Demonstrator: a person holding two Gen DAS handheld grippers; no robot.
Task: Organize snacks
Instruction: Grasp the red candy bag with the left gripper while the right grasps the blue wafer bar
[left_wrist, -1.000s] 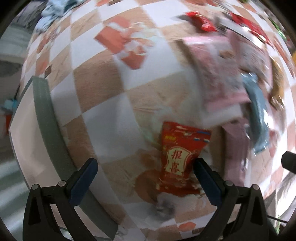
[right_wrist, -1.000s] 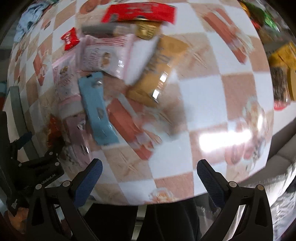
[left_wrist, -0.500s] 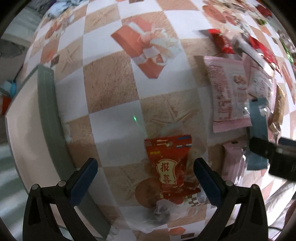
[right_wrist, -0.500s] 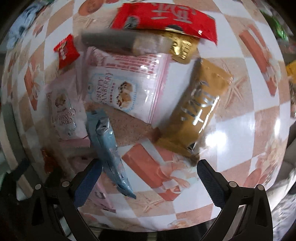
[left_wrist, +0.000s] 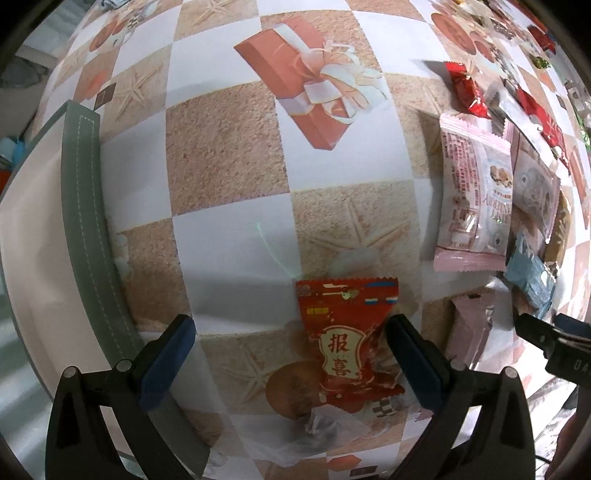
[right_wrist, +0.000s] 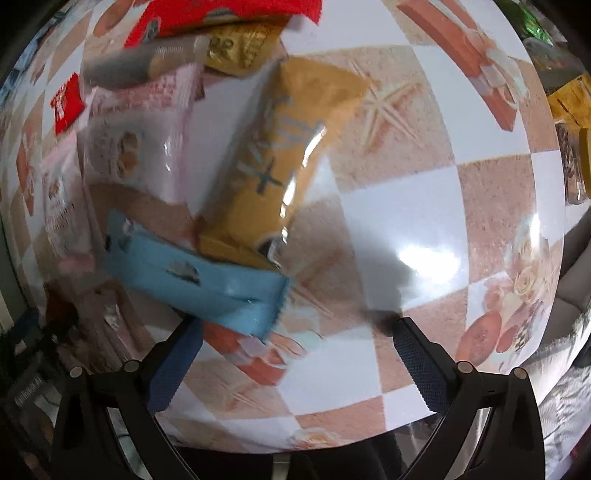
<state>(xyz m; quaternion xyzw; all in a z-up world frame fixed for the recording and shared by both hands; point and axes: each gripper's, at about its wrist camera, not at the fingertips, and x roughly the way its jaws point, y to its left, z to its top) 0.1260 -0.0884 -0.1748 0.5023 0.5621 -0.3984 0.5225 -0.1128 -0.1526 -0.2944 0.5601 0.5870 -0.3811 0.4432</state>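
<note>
Here one red foil snack packet (left_wrist: 347, 343) lies between the spread left gripper (left_wrist: 291, 350); right gripper (right_wrist: 295, 354) gapes over one light-blue wrapper (right_wrist: 199, 280)

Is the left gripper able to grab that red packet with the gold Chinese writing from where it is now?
Probably yes. The left gripper is open, and the red packet lies flat on the tablecloth between its fingers, close to the right one. Nothing covers it.

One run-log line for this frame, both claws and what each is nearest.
left claw: open, red packet between fingers, not gripped | right claw: open, blue packet at left finger | snacks on checkered tablecloth
</note>
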